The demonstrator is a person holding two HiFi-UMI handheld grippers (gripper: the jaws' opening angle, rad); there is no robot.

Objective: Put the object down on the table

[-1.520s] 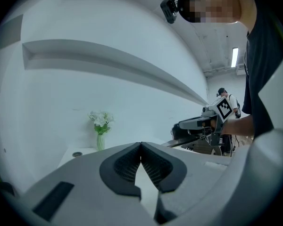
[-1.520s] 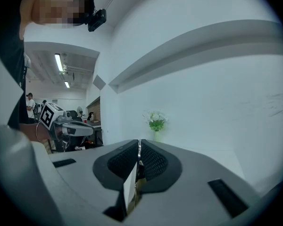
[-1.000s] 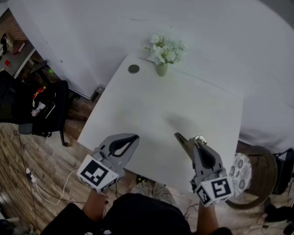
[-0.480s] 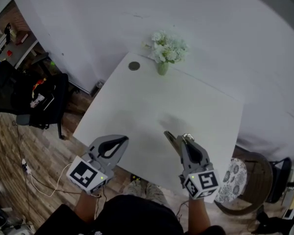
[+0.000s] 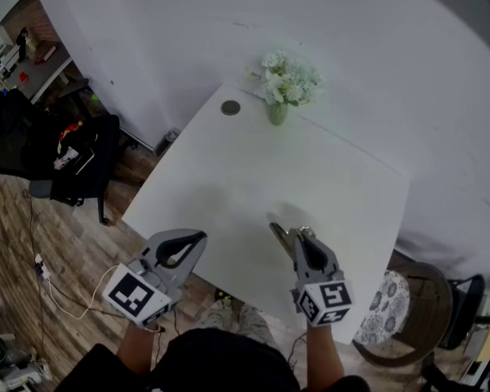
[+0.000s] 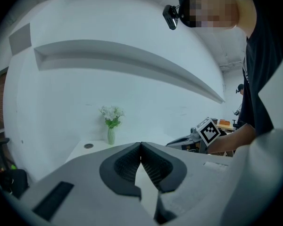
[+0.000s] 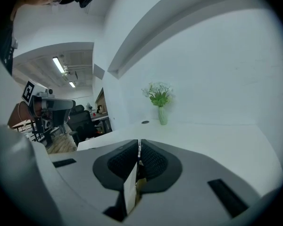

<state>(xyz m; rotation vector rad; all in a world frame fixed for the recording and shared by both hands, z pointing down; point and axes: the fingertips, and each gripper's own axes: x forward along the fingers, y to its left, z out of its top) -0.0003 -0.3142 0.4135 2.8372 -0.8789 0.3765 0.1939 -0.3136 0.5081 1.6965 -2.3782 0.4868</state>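
My right gripper [image 5: 292, 235] hovers over the near edge of the white table [image 5: 310, 178], shut on a thin flat object [image 5: 278, 233] whose brownish end sticks out to the left of the jaws. In the right gripper view this flat object [image 7: 131, 189] shows as a white and tan edge clamped between the dark pads, with the right gripper [image 7: 139, 144] level above the tabletop. My left gripper [image 5: 196, 241] is held off the table's front left edge. Its jaws meet in the left gripper view with nothing between them, so the left gripper [image 6: 141, 145] is shut.
A small vase of white flowers [image 5: 279, 88] stands at the table's far edge, a round dark disc [image 5: 230, 108] beside it near the corner. A black office chair [image 5: 73, 162] is on the wooden floor to the left. A stool with a patterned cushion [image 5: 384, 309] sits at the right.
Both grippers have drifted a little to the left and nearer the table's front edge in the head view. The right one still grips the flat object.
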